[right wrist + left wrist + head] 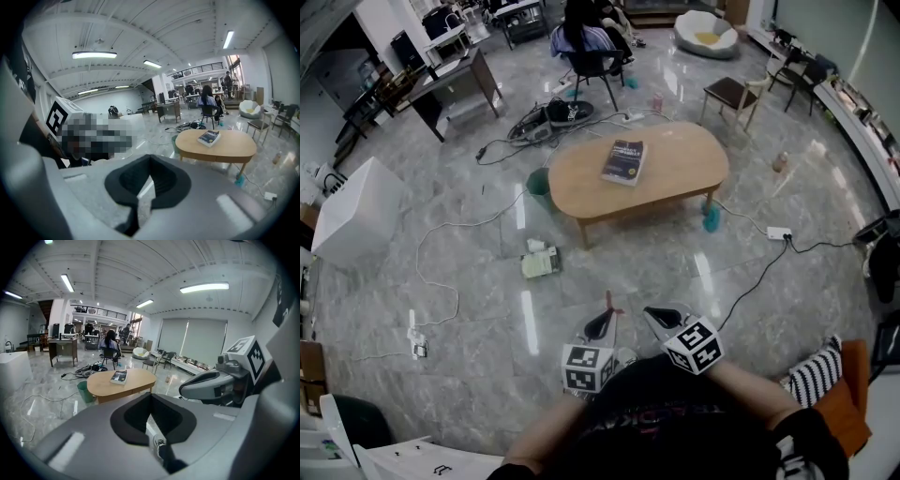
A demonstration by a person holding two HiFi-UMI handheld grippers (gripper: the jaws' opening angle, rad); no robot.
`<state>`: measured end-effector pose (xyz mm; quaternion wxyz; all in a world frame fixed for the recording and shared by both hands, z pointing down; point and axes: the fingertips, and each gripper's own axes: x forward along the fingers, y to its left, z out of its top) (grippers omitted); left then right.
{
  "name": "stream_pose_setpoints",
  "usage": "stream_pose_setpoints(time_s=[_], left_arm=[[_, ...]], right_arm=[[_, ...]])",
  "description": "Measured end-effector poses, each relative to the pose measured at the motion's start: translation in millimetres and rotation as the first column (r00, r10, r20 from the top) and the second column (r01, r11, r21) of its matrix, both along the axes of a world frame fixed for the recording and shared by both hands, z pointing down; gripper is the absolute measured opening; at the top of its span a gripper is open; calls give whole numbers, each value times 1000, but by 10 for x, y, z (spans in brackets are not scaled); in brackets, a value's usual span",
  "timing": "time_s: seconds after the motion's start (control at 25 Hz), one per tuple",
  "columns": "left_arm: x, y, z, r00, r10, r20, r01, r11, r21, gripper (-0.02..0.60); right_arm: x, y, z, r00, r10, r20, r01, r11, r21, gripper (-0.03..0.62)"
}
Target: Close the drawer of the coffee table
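holding left tool and right tool pressed together, empty, the person is facing the desk far ahead; stepping close and pushing the drawer squarely is looking best.

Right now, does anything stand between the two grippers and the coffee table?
Nothing visible does. Only floor lies between the left gripper, the right gripper and the coffee table. A small carton lies off to the left, a black cable off to the right.
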<state>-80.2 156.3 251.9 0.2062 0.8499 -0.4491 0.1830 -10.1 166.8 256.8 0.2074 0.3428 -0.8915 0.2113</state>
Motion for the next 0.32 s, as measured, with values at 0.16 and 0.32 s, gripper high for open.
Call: stream_pose_setpoints(time_s=[0.16, 0.32], left_arm=[[-5, 42, 17, 1000, 5, -3, -5, 1000, -13, 5], [-9, 23, 22, 1000, 4, -5, -4, 1000, -9, 5]], right_arm=[[-18, 61, 11, 1000, 0, -2, 0, 1000, -7, 2], [-30, 55, 9, 1000, -5, -7, 5, 1000, 1, 2]])
